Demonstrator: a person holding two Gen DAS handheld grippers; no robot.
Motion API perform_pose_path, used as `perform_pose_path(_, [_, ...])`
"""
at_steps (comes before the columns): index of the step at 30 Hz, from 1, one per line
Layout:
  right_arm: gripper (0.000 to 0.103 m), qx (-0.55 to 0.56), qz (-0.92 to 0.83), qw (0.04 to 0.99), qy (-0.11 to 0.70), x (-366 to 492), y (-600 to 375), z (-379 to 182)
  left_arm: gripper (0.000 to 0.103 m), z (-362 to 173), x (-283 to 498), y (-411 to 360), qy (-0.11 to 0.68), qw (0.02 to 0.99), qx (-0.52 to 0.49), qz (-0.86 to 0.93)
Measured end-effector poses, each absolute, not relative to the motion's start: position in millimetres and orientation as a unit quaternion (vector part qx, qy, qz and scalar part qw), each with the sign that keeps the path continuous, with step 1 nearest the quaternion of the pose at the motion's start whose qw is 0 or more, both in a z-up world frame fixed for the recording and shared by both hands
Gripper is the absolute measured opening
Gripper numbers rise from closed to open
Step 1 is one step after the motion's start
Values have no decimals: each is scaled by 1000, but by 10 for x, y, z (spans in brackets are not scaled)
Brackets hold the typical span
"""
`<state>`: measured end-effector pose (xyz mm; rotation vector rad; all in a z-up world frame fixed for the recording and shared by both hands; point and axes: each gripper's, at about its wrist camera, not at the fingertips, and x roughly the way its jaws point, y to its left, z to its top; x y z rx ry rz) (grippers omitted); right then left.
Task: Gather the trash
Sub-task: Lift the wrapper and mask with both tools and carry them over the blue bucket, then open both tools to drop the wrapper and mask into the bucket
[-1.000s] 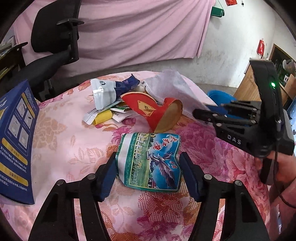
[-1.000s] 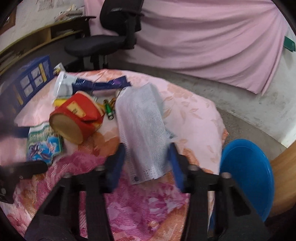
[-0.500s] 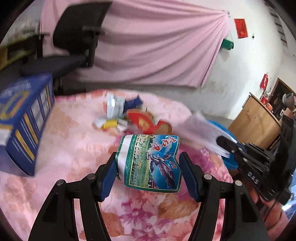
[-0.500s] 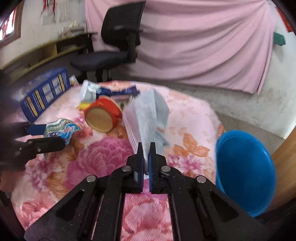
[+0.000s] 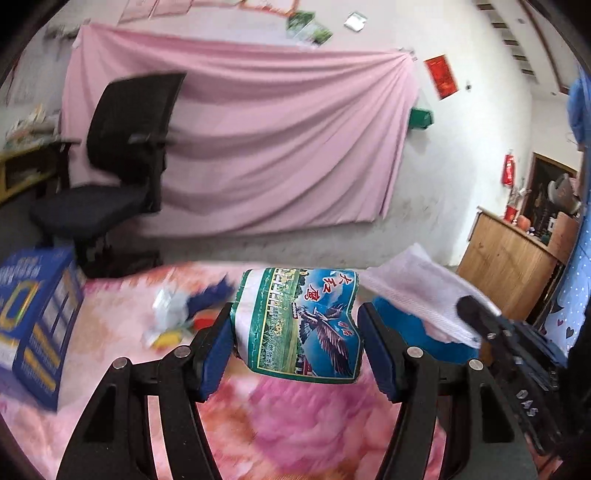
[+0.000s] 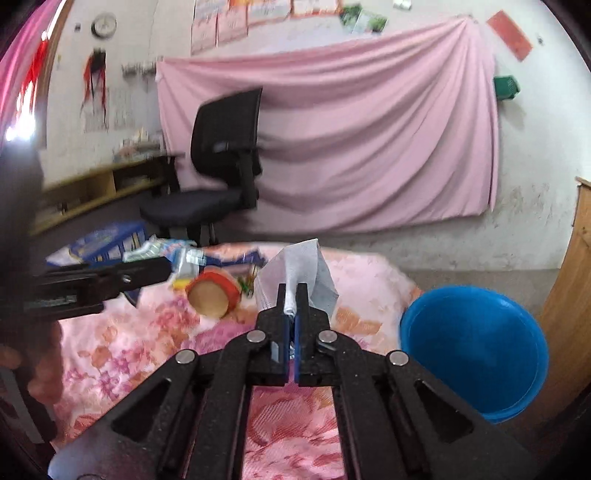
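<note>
A: Start with the big things. What fills each view?

B: Both show the pink curtain (image 5: 236,147) on the far wall and the black office chair (image 5: 118,166) before it. Below lies the table under a pink flowered cloth (image 6: 147,354). Only the left wrist view shows the wooden cabinet (image 5: 509,266) at the right and the blue carton (image 5: 33,317) standing at the table's left edge. The right wrist view gives the wall clock (image 6: 104,24) and the low shelf (image 6: 92,192) along the left wall.

A: And the blue basin?

B: In the right wrist view the blue basin (image 6: 476,347) is whole, standing off the table's right side. In the left wrist view only a sliver of it peeks out behind the tongs and the wrapper.

A: The tongs, then.

B: The left gripper (image 5: 295,343) stands about half open, its blue pads pressed on both sides of the eagle-print packet (image 5: 299,321), lifted clear of the cloth. The right gripper (image 6: 291,314) has just been closing and is now pinched tight on the white perforated wrapper (image 6: 299,269), which stands up above the fingertips.

A: What is left on the table?

B: The red paper cup (image 6: 214,295) on its side, sharp only in the right wrist view, and beside it blurred small litter (image 5: 177,317).
</note>
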<state>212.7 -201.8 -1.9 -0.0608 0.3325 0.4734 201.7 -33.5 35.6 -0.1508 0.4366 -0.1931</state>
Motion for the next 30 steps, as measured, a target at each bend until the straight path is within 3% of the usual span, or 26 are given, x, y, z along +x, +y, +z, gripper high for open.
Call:
perform_pose_path(9, [29, -18, 159, 987, 18, 1923, -2575, 434, 60, 777, 2197, -1048, 95, 981, -36, -164])
perform_pose_path(14, [29, -35, 98, 994, -41, 1859, -2842, 589, 60, 834, 2409, -1456, 73, 976, -20, -206])
perform_pose_path(19, [29, -48, 59, 995, -58, 1886, -3096, 629, 60, 754, 2757, -1828, 111, 966, -6, -235])
perform_pose_path(23, [29, -44, 48, 997, -39, 1962, -3316, 494, 60, 589, 3137, -2022, 186, 950, -24, -250])
perform_pose_path(30, [29, -9, 35, 998, 60, 2318, -3600, 33, 60, 218, 3706, -2254, 315, 917, -37, -240])
